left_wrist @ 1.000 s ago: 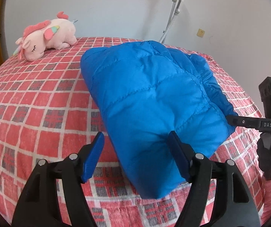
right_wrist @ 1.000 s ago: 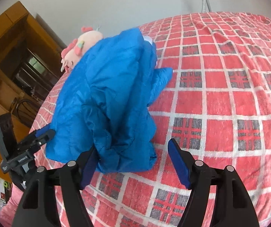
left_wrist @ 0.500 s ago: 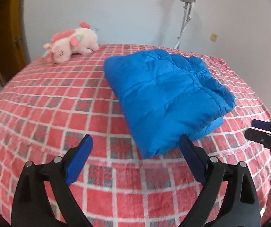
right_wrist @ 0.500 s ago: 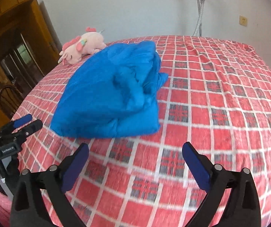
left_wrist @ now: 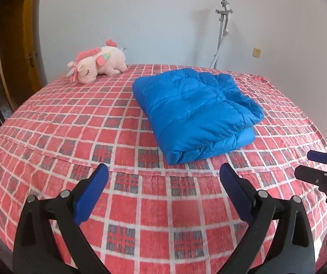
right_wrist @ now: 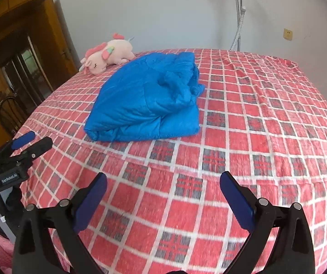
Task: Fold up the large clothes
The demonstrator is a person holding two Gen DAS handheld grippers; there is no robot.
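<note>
The left gripper (left_wrist: 163, 189) stands wide open with nothing between its blue-padded fingers (left_wrist: 90, 194), held above the near edge of the bed. The right gripper (right_wrist: 163, 194) is spread just as wide and also holds nothing; its blue pads (right_wrist: 236, 201) hang over the checked cover. Each gripper shows in the other's view: the right gripper (left_wrist: 318, 171) juts in at the far right of the left wrist view, its fingers parted, and the left gripper (right_wrist: 29, 145) appears at the left of the right wrist view, likewise parted.

The blue puffer jacket (left_wrist: 195, 111) lies folded into a thick quilted bundle on the bed, ahead of the left gripper and slightly to its right, well apart from both fingers. From the right wrist view the jacket (right_wrist: 149, 100) sits ahead and to the left, its layered edges stacked at the near corner and looser, crumpled folds on the side facing right.

It rests on a red bedspread (left_wrist: 72, 123) with white grid lines and grey checked squares, which covers the whole bed.

Beyond the jacket and to the left, at the far edge of the bed, a pink unicorn plush toy (left_wrist: 97, 65) lies on its side, near the jacket but not touching it in the left wrist view. Behind the bed, against the pale wall, stands a grey garment steamer pole (left_wrist: 222, 29), with a small yellowish wall socket (left_wrist: 256, 52) to its right. A wooden door (left_wrist: 24, 52) stands far left.
</note>
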